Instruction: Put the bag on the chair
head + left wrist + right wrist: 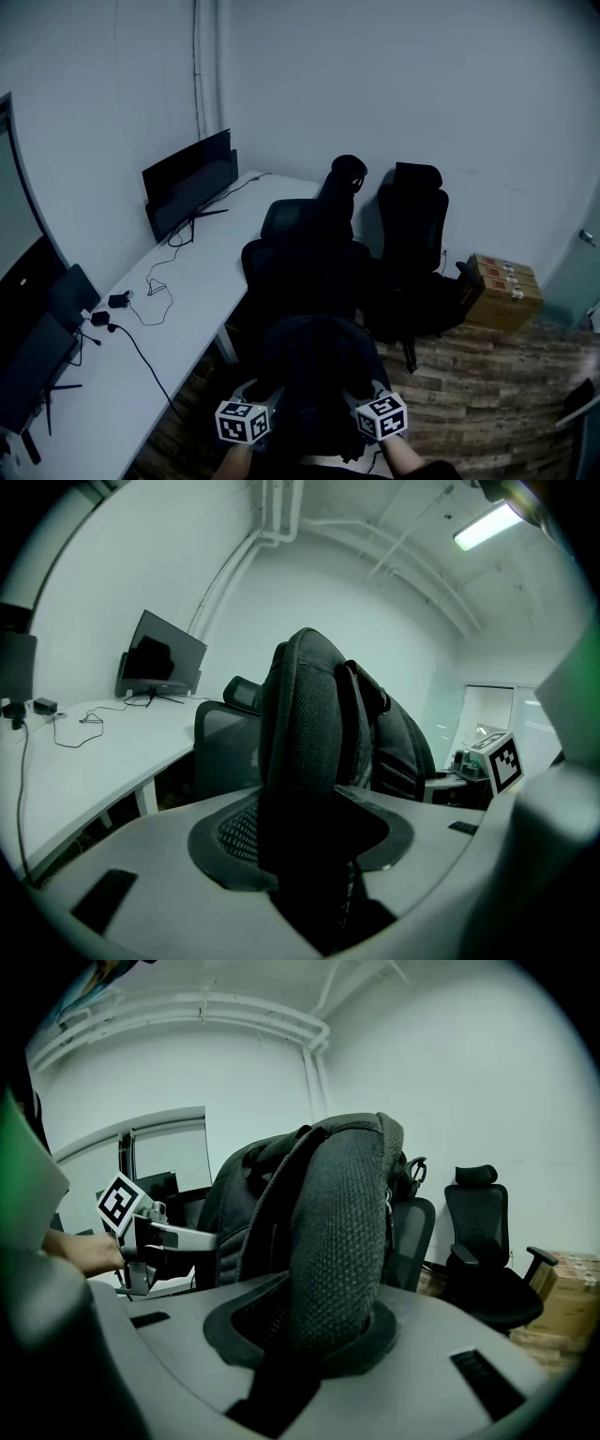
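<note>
Left gripper view: the left tool (314,855) is clamped on one mesh strap (309,752); the right tool (319,1335) is clamped on the second strap (342,1232). The single black bag (314,366) hangs between both tools, long axis upright, top up. Just ahead stands the nearest chair (305,267) of three; the bench (206,281) lies to the left.

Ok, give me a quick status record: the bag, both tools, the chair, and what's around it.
bag: black backpack, held up between both tools, not yet on a chair
left tool: closed on a padded strap
right tool: closed on the other strap
nearest chair: black office chair, directly ahead of the bag; seat too dark to read
second chair: to its right, by the wall
surroundings: white desk with monitor at left; cardboard boxes at right
</note>
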`<action>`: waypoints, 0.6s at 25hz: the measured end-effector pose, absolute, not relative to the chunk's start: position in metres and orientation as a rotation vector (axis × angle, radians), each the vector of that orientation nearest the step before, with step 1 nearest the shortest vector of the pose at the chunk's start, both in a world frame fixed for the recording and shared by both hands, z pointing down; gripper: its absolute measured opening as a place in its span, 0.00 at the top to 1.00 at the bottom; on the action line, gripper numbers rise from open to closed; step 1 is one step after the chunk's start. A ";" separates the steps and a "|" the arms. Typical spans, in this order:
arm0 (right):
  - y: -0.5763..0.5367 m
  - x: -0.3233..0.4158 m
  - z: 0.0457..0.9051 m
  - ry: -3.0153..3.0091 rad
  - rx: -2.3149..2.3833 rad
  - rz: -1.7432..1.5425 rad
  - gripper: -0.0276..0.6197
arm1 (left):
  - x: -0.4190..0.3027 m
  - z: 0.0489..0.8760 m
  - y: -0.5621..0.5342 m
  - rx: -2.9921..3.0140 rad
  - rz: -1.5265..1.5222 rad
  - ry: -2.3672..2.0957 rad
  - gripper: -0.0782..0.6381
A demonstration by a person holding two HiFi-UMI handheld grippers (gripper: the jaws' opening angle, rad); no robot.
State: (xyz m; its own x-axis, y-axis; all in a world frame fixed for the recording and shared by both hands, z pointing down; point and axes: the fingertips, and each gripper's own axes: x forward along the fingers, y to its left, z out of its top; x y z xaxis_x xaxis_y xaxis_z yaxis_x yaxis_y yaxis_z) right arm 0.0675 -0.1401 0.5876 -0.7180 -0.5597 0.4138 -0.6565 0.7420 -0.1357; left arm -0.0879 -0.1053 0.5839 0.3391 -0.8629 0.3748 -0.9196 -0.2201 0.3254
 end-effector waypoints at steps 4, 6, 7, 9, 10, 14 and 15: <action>-0.164 0.048 0.586 -2.575 0.999 0.396 0.80 | -0.108 0.583 -0.136 2.149 0.164 -1.499 0.59; -0.178 0.039 0.586 -2.565 1.029 0.402 0.80 | -0.118 0.583 -0.154 2.166 0.170 -1.470 0.59; -0.185 0.034 0.587 -2.560 1.045 0.407 0.80 | -0.124 0.583 -0.163 2.175 0.175 -1.458 0.59; -0.199 0.025 0.590 -2.552 1.078 0.420 0.80 | -0.134 0.584 -0.180 2.190 0.188 -1.434 0.59; -0.206 0.021 0.591 -2.548 1.094 0.425 0.80 | -0.139 0.584 -0.189 2.197 0.195 -1.424 0.59; -0.234 0.005 0.595 -2.526 1.139 0.431 0.80 | -0.155 0.588 -0.222 2.217 0.206 -1.382 0.59; -0.242 0.000 0.597 -2.519 1.151 0.433 0.80 | -0.160 0.590 -0.230 2.218 0.206 -1.373 0.59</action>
